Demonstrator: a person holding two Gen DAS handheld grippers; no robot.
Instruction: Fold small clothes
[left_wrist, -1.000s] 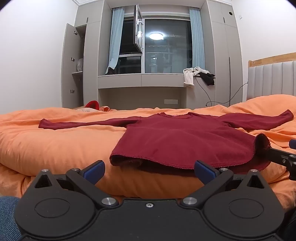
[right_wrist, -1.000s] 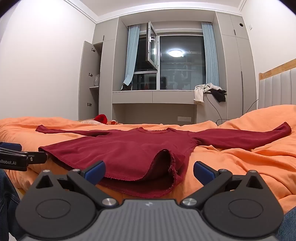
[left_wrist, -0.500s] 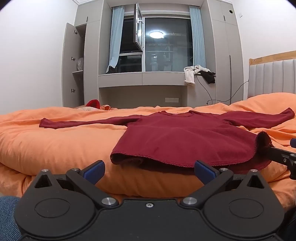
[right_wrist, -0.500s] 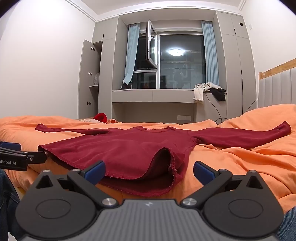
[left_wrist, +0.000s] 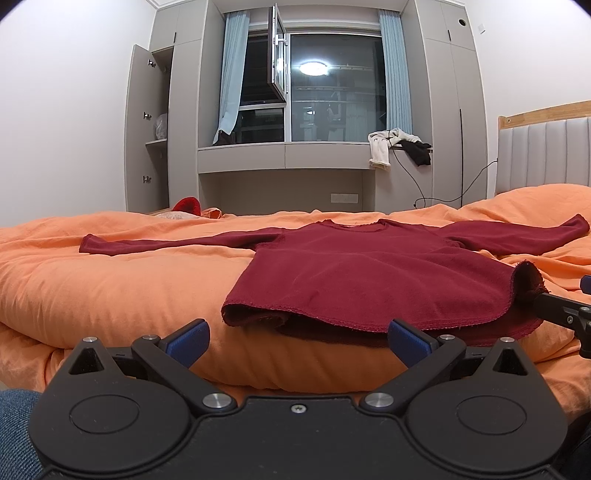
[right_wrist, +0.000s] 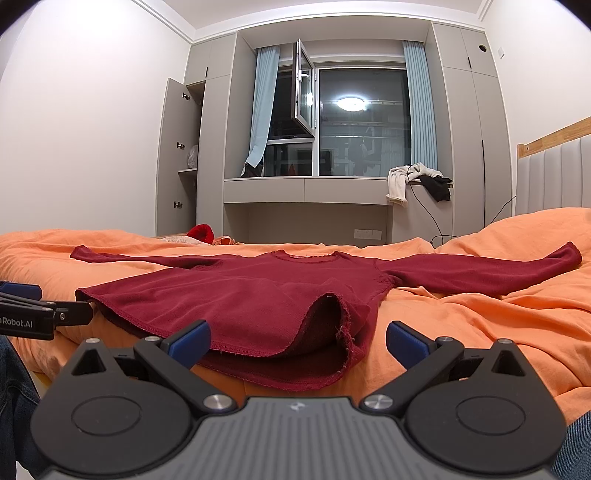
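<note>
Bed: orange duvet (left_wrist: 110, 280) is bearing a maroon long-sleeved top (left_wrist: 369, 273), soft, limp.
Left gripper (left_wrist: 297, 334): I'm holding it spread, empty.
Right gripper (right_wrist: 297, 338): spread; I'm eyeing the 12 o'clock hem (right_wrist: 258, 352).

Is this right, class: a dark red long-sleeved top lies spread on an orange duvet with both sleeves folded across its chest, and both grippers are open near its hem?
Not quite. The top lies on the orange duvet with both sleeves stretched straight out sideways, not folded, as the right wrist view shows. The left gripper and right gripper are open near the hem.

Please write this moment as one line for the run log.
stage: before first fold | shirt: spread flat on bed, sleeves out | left tongs: open | right tongs: open, at hem
</note>
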